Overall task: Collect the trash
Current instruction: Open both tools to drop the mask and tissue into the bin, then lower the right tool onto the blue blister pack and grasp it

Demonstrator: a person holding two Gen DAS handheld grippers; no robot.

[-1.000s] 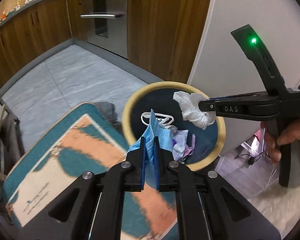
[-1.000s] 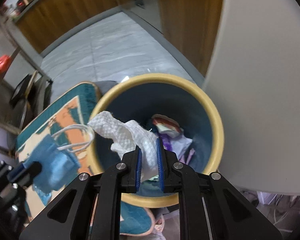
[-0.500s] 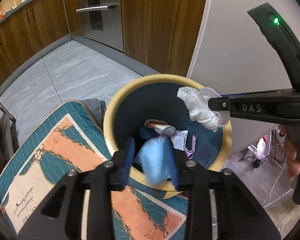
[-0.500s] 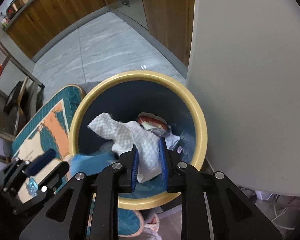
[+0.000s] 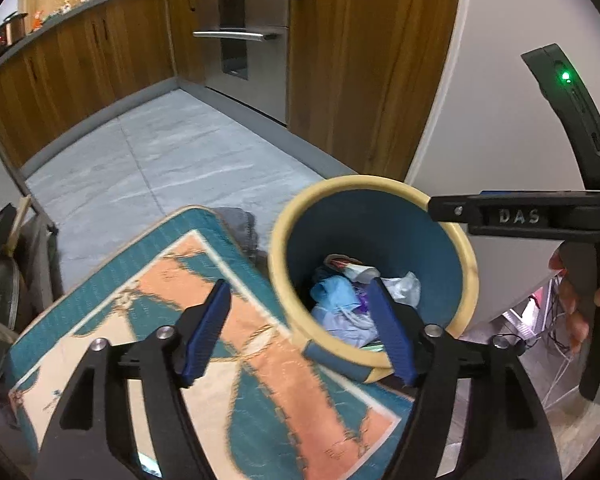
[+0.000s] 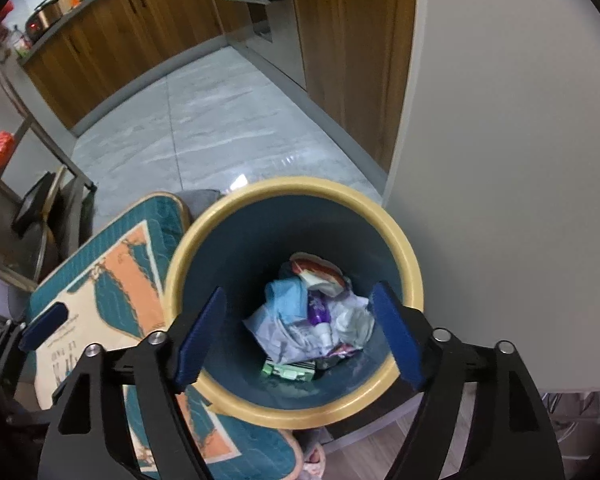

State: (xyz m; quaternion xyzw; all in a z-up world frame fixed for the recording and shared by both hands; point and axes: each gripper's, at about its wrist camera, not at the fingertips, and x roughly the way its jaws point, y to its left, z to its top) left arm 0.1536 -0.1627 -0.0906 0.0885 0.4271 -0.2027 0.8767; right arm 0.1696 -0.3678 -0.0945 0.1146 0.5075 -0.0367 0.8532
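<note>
While both grippers hang over the bin [image 6: 414, 280], their jaws stand wide open, holding nothing.
Below the right gripper [image 6: 298, 338] and ahead of the left gripper [image 5: 298, 330], the trash [image 6: 300, 320] lies inside.

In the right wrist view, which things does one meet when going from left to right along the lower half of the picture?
Left gripper → patterned rug → trash bin, with the blue face mask and then the crumpled white tissue inside it → white wall panel.
</note>
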